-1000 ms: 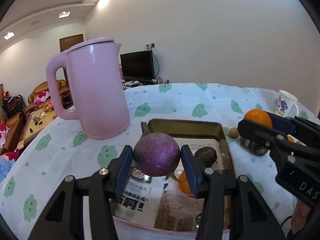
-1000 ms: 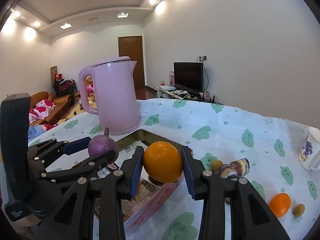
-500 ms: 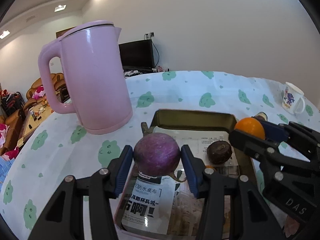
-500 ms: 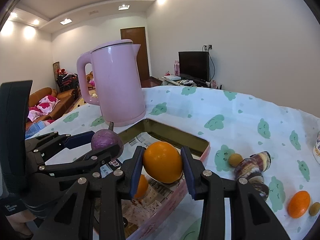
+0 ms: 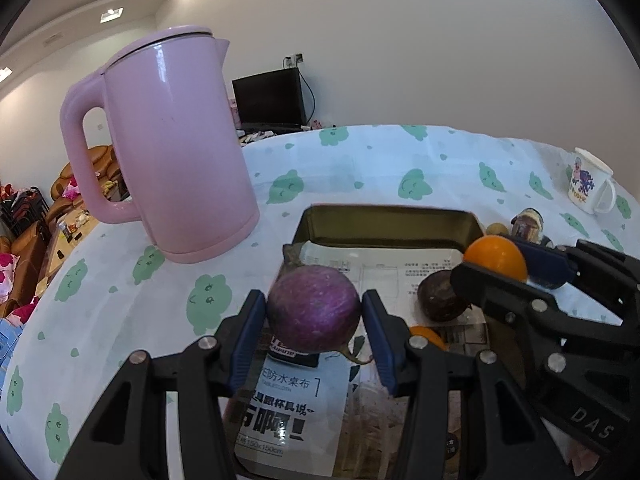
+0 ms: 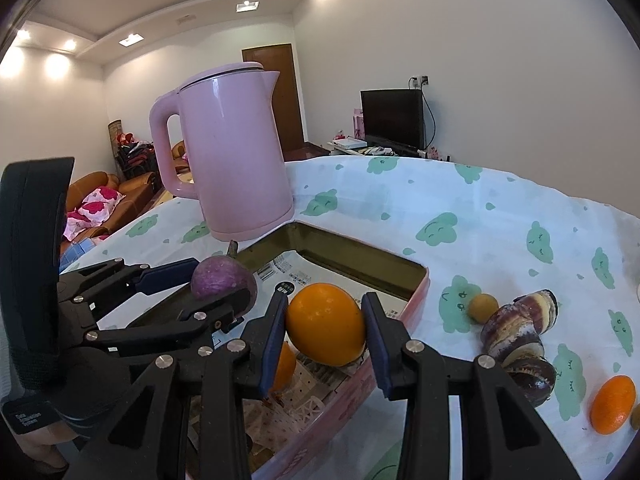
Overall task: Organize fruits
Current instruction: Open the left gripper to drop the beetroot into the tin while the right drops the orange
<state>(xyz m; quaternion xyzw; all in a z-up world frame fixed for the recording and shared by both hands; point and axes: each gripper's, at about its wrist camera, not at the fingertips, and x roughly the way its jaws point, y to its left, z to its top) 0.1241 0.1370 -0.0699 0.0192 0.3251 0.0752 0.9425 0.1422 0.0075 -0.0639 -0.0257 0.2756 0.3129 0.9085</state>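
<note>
While the left gripper clamps the purple fruit and the right gripper clamps the orange above the tray, lower both gently onto bare paper, clear of fruit already inside.

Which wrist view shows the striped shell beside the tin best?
The right wrist view: the striped shell lies in full on the tablecloth, right of the tin. The left wrist view shows only its top behind the right gripper and its orange.
</note>
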